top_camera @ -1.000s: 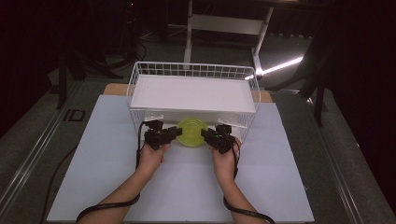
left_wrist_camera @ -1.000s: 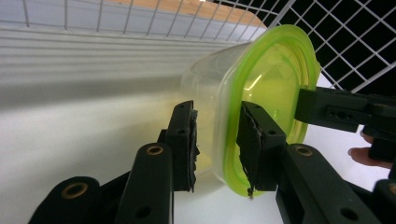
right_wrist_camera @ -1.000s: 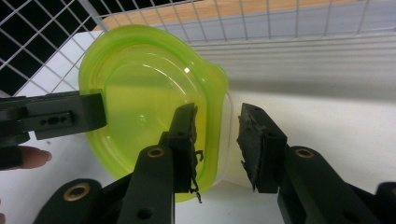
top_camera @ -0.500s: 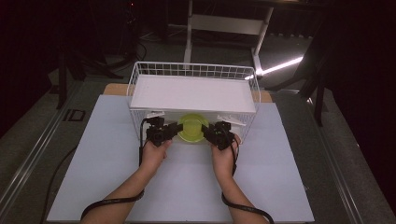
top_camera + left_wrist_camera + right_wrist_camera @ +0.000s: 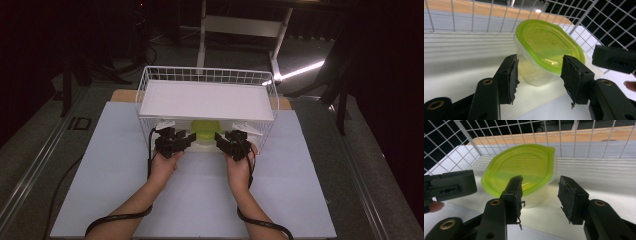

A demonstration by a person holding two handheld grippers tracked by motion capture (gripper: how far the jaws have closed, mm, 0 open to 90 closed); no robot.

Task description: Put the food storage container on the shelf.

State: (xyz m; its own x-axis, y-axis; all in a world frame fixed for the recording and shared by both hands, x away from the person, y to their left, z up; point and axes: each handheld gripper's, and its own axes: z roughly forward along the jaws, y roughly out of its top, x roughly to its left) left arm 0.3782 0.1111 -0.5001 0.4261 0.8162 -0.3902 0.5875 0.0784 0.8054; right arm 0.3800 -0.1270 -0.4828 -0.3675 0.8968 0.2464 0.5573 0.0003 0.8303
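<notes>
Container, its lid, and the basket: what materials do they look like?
Container: clear plastic, probably; the shelf shows through its glossy wall. Lid: translucent lime-green plastic, smooth, with a moulded rim and a highlight. Basket: thin wire grid with a white coating, likely coated metal.

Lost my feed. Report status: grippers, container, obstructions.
Left gripper open, right gripper open, both at the container. Green lid on, sitting under the wire rack's shelf, ungripped. Shelf overhead limits lift.
</notes>
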